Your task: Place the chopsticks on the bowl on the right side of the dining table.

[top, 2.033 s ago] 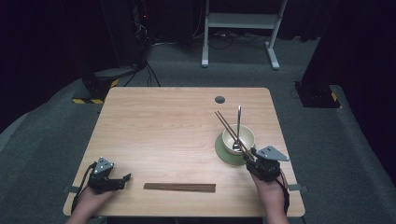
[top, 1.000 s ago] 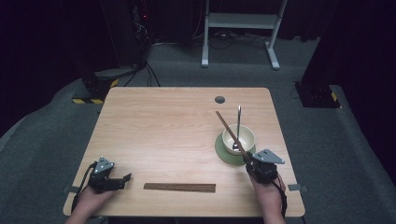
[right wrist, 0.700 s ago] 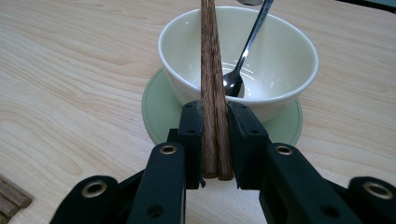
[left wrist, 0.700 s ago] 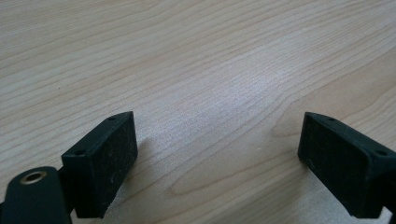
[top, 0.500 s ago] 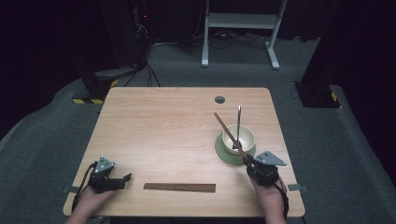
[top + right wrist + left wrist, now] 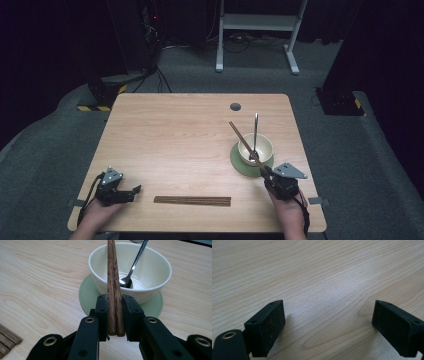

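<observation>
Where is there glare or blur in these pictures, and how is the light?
High view: table lit, surroundings dark. Right gripper view: glare on the spoon in the bowl; near jaws soft. Left gripper view: pale sheen on the wood, far grain blurred.

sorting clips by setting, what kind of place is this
Probably a lab or studio, not a home: a bare wooden table on grey carpet, dark surroundings, cables and a metal stand behind.

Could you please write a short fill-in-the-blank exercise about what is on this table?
1. The right tongs are shut on a pair of wooden ____.
2. The metal spoon stands in the white ____.
3. The bowl sits on a ____ saucer.
4. The left tongs are ____, holding nothing.

Missing words: chopsticks; bowl; green; open
</observation>
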`<state>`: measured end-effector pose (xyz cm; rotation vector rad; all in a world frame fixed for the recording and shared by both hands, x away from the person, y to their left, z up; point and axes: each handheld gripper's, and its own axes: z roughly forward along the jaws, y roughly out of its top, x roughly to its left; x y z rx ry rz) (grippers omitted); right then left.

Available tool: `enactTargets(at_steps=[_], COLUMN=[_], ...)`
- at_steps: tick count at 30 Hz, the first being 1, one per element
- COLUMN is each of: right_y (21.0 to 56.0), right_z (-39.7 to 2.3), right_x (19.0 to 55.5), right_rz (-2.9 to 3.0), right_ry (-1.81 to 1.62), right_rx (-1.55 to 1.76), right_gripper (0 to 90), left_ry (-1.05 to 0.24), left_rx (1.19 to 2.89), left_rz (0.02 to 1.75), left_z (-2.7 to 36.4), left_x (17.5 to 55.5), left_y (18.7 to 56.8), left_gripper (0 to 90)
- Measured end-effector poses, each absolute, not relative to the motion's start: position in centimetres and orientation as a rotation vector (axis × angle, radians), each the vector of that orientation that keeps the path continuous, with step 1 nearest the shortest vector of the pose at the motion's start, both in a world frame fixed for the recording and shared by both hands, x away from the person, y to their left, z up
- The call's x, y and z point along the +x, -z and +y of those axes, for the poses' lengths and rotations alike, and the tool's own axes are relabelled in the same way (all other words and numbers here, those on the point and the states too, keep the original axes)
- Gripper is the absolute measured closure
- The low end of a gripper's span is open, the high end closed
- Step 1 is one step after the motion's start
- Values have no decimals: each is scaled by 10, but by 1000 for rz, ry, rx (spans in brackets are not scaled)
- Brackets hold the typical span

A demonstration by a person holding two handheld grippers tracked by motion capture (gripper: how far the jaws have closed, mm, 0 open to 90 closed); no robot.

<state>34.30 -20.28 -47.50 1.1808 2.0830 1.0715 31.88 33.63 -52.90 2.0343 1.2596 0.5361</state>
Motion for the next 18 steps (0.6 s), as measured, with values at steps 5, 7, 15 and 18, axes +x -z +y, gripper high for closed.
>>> enactTargets(at_steps=[5, 7, 15, 18], right_y=[475, 475, 476, 475], right_z=[-202, -202, -203, -205], right_x=[345, 344, 343, 343], right_rz=[2087, 2080, 2067, 2063], right_ry=[-1071, -1069, -1061, -1055], right_rx=[1180, 1182, 1194, 1197], right_gripper=[735, 706, 672, 673], left_ry=[-537, -537, -537, -534], left_rx=[2033, 2033, 2033, 2037], left_rz=[1261, 1261, 1259, 1258], left_z=[336, 336, 336, 337], left_x=[319, 319, 319, 318], left_y=[529, 529, 529, 529], left_gripper=[113, 113, 113, 113])
